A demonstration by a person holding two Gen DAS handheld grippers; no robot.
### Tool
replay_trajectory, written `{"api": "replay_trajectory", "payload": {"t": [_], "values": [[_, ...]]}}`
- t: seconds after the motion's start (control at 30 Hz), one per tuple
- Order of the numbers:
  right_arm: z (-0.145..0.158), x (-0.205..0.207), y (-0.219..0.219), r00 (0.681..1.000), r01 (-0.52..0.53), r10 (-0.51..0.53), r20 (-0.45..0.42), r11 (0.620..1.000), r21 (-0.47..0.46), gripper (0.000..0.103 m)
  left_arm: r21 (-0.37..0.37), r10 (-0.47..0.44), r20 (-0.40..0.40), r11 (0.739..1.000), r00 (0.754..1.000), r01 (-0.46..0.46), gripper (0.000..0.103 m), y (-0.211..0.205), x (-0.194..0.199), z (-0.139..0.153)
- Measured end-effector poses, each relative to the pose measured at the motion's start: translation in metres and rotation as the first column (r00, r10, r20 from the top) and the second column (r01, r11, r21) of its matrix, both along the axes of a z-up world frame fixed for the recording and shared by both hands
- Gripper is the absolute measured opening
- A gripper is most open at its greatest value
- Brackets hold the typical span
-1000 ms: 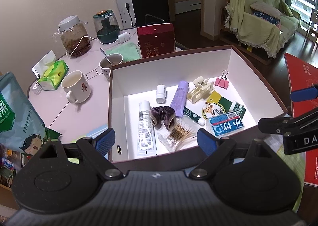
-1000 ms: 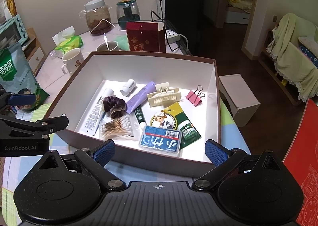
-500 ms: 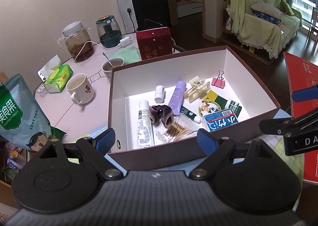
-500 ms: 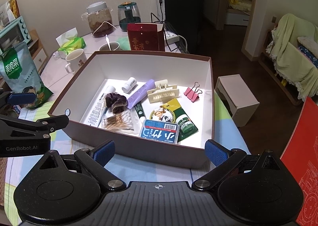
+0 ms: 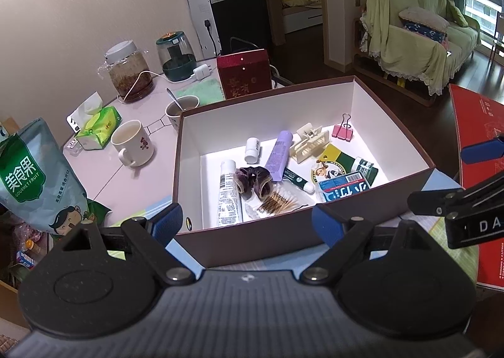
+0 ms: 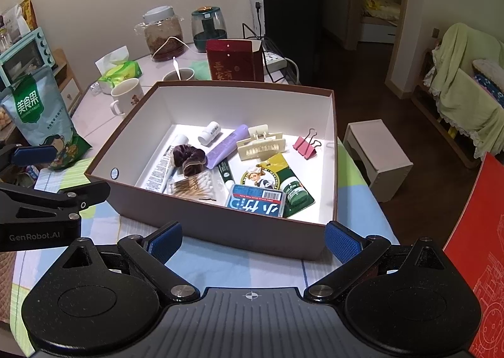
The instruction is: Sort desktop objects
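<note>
Both grippers hang above the near edge of the box point(image 6: 176, 96), a white-lined carton with brown walls standing on the surface. The left gripper point(image 5: 247, 221) has its fingers spread wide and holds nothing; the right gripper point(image 6: 253, 240) is likewise wide open and empty, just short of the near wall.

All the small things lie on the box floor. The white tube point(image 5: 229, 192) lies at the near left, with the dark scrunchie point(image 5: 253, 180) touching it on the right. The cotton swabs point(image 6: 192, 186) sit in a clear packet just near of the scrunchie. The purple tube point(image 6: 225, 145) leans toward the far side beside the small white bottle point(image 6: 209, 133). The cream hair claw point(image 6: 261, 145) lies mid-floor, the pink binder clip point(image 6: 304, 145) to its right, and the blue packet point(image 6: 258, 202) overlaps the green sachet point(image 6: 288, 181) at the near right.

Everything looks light. The scrunchie should squash, so pinch across its bulk. The tubes are smooth and may roll; grip across the middle. The swab packet seems slippery and limp, and the flat packets offer only thin edges.

The box walls stand tall, so any approach probably has to come from above. The right half of the floor is barest; the left cluster is crowded.
</note>
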State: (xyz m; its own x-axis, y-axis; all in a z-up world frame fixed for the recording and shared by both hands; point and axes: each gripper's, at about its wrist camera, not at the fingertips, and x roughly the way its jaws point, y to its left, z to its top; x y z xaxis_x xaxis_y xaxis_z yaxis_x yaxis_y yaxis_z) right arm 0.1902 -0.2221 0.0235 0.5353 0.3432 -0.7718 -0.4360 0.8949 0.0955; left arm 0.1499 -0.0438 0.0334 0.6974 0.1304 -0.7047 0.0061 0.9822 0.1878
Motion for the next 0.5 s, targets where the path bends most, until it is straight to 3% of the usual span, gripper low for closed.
{"api": "replay_trajectory", "payload": {"t": [0.5], "values": [[-0.0062,-0.0055,-0.0043,1.000,0.014,-0.014,-0.017,1.000,0.004,0.099,0.030,-0.011,0.013,1.000,1.000,0.010,0.087,-0.0049,-0.0031,0.0002]]}}
